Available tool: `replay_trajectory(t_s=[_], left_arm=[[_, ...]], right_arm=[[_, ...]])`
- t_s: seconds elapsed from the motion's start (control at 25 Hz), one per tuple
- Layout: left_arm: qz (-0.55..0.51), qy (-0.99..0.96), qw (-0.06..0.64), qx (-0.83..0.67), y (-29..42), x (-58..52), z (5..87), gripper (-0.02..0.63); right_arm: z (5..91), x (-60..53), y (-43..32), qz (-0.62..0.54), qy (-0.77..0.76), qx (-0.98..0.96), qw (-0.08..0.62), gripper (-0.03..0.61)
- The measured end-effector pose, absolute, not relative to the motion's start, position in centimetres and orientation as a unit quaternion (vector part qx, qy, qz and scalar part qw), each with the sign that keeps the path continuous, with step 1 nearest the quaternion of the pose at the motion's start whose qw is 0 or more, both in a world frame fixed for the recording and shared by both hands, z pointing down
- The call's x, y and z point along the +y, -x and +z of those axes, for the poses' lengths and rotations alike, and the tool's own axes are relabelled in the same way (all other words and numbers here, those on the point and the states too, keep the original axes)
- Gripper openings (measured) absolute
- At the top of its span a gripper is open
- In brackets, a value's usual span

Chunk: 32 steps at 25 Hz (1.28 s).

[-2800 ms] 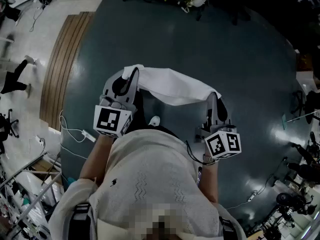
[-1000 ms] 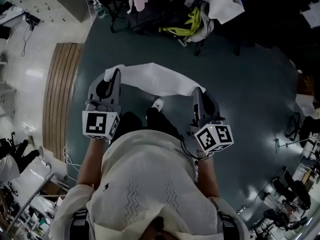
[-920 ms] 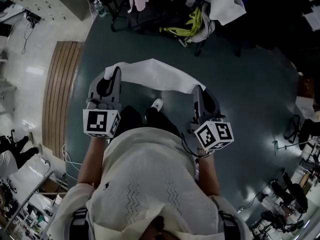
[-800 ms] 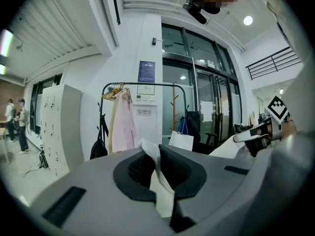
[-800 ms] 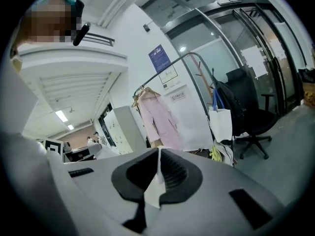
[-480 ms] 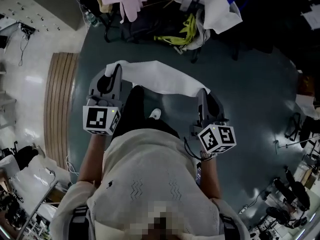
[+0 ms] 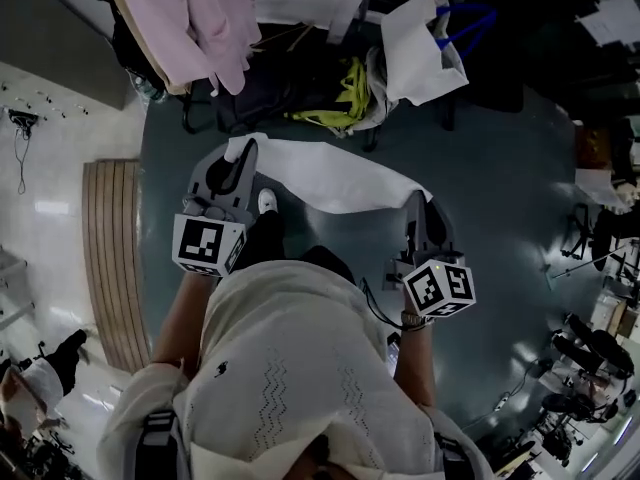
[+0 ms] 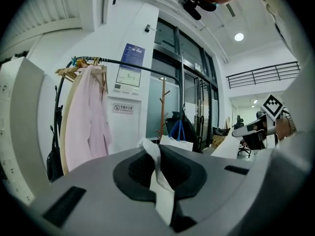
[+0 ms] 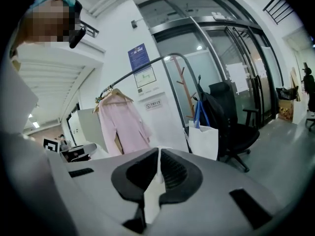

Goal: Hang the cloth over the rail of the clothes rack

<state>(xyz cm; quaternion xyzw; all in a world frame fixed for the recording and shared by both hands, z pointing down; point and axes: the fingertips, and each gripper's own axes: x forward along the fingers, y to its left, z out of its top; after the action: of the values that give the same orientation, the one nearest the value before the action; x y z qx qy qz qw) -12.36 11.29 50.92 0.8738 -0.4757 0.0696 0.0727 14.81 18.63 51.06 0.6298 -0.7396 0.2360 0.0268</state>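
A white cloth (image 7: 330,176) hangs stretched between my two grippers in the head view. My left gripper (image 7: 238,154) is shut on the cloth's left corner, and that white corner (image 8: 158,173) shows pinched between its dark pads. My right gripper (image 7: 418,200) is shut on the other corner, whose thin white edge (image 9: 155,187) stands between its pads. The clothes rack's dark curved rail (image 8: 135,66) lies ahead in the left gripper view, with a pink garment (image 8: 93,119) on hangers. That rail (image 9: 147,65) and pink garment (image 9: 123,119) also appear in the right gripper view.
A white bag with blue handles (image 7: 425,43) and a yellow-green item (image 7: 352,90) lie on the dark floor by the rack's feet. An office chair (image 9: 236,127) and a wooden coat stand (image 8: 163,107) stand near glass doors. A wooden floor strip (image 7: 105,258) runs at left.
Both grippers have carried the stretched cloth forward towards the rack. The hanging pink garment, white bag and clutter at the rack's base have come much closer in the head view.
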Motion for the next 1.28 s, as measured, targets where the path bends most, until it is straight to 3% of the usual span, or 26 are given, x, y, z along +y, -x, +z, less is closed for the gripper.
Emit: replay_trajectory(t_s=[0.52, 0.76, 1.28], left_arm=[[0.071, -0.869, 0.056, -0.486, 16.9, -1.5, 50.4, 0.025], [0.084, -0.852, 0.056, -0.514, 15.2, -5.1, 50.8, 0.025], [0.137, -0.803, 0.028, -0.58, 10.3, -13.7, 49.6, 0.025]], right_arm=[[50.0, 8.2, -12.5, 0.21, -0.646, -0.733, 0.031, 0.02], [50.6, 2.8, -15.4, 0.18, -0.634, -0.75, 0.054, 0.02], [52.3, -11.8, -21.5, 0.207, -0.562, -0.8, 0.022, 0.02]])
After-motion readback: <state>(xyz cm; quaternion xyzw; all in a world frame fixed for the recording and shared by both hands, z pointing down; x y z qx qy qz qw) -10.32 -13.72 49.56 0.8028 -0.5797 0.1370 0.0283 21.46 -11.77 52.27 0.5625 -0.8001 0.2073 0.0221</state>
